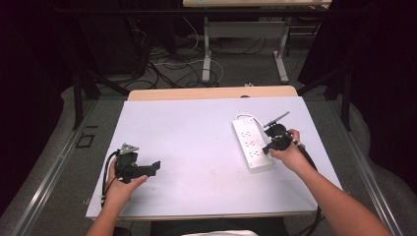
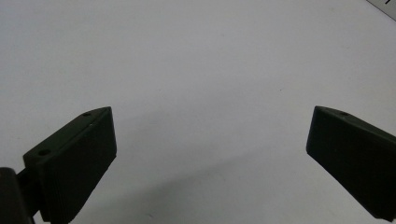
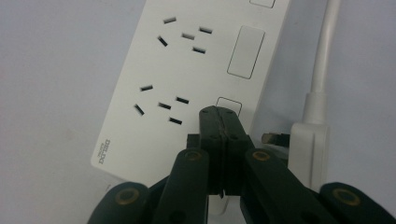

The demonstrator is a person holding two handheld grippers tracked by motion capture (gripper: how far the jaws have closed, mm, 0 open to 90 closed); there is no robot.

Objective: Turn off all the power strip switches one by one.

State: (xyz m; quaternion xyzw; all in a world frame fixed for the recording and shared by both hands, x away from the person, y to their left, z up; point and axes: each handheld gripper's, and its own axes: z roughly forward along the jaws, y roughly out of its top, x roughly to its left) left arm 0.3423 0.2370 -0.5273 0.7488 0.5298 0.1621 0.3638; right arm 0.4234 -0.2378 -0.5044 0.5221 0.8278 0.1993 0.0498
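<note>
A white power strip [image 1: 252, 143] lies right of centre on the pale table [image 1: 196, 137]. In the right gripper view the power strip [image 3: 159, 70] shows several sockets and rocker switches [image 3: 246, 51]. My right gripper [image 3: 219, 114] is shut with nothing between its jaws, its tips over the nearest switch at the strip's end; whether they touch it I cannot tell. A white plug [image 3: 310, 140] on its cable [image 3: 324, 46] lies beside the strip. In the high view the right gripper [image 1: 268, 147] sits at the strip's right edge. My left gripper [image 1: 150, 169] rests at the table's left, open [image 2: 212, 126] over bare surface.
The table's wooden far edge [image 1: 211, 92] runs behind the work surface. Beyond it stand another desk's legs [image 1: 206, 54] and loose cables on the floor [image 1: 167, 69]. Dark frame posts [image 1: 77, 98] flank the table on both sides.
</note>
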